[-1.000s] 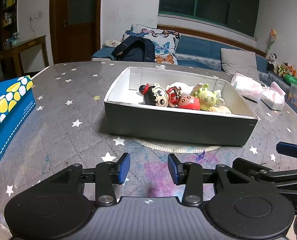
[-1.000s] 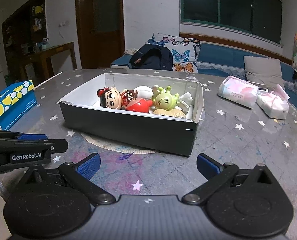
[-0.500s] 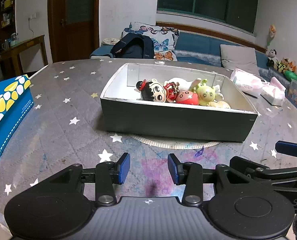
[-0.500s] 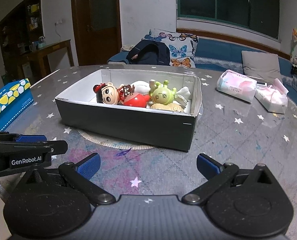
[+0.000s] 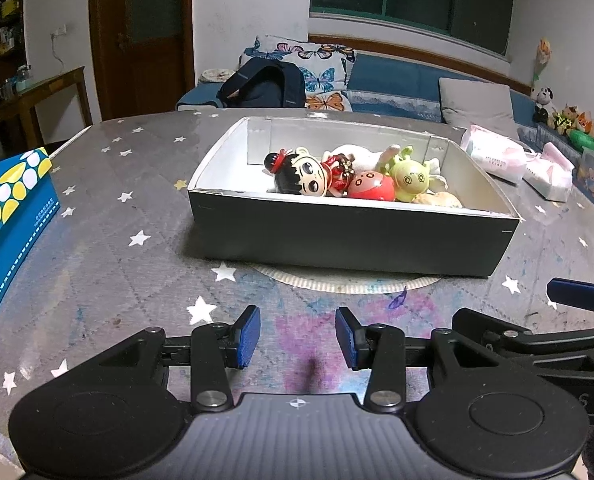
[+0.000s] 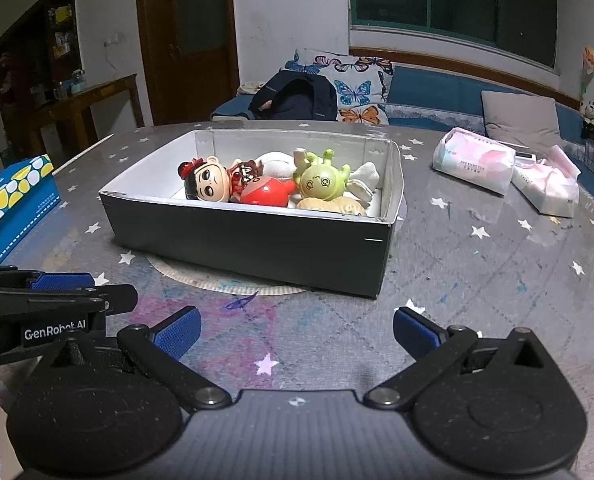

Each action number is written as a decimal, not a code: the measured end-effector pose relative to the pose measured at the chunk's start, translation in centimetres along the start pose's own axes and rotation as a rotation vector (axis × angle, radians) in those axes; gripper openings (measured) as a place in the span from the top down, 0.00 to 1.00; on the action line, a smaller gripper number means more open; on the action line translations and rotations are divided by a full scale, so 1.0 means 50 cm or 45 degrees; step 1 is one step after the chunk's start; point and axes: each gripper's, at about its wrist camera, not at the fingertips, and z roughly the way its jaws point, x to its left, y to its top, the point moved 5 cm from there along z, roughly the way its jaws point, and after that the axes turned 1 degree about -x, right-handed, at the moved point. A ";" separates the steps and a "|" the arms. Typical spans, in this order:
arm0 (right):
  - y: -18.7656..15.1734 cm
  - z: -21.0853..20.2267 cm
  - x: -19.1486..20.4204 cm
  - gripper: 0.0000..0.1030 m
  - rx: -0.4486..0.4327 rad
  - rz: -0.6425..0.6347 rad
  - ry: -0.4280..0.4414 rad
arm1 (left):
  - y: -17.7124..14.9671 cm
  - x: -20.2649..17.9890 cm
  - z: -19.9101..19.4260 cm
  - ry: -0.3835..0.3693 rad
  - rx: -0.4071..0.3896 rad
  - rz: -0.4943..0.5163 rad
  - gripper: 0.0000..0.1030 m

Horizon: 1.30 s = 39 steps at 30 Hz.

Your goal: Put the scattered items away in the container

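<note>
Toys piled inside dark box (image 5: 353, 236) on starry table (image 5: 97, 248). Left gripper (image 5: 298, 337) partly parted, right gripper (image 6: 295, 332) spread wide, both empty.

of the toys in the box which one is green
The round green plastic alien figure with antennae, lying beside the red round toy; the black-haired doll lies beyond that.

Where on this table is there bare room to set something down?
Bare patches: between the blue tissue box and the container; between the container and the pink packs; in front, by both tongs. Crowded: the container's right half, full of toys.
</note>
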 end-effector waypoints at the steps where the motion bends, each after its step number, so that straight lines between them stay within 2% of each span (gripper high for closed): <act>1: 0.000 0.002 -0.001 0.00 0.003 0.003 0.000 | 0.000 0.000 0.002 0.003 0.003 0.002 0.57; 39: 0.026 0.087 -0.023 0.00 0.086 0.023 0.007 | 0.044 -0.010 0.069 0.048 0.054 0.065 0.59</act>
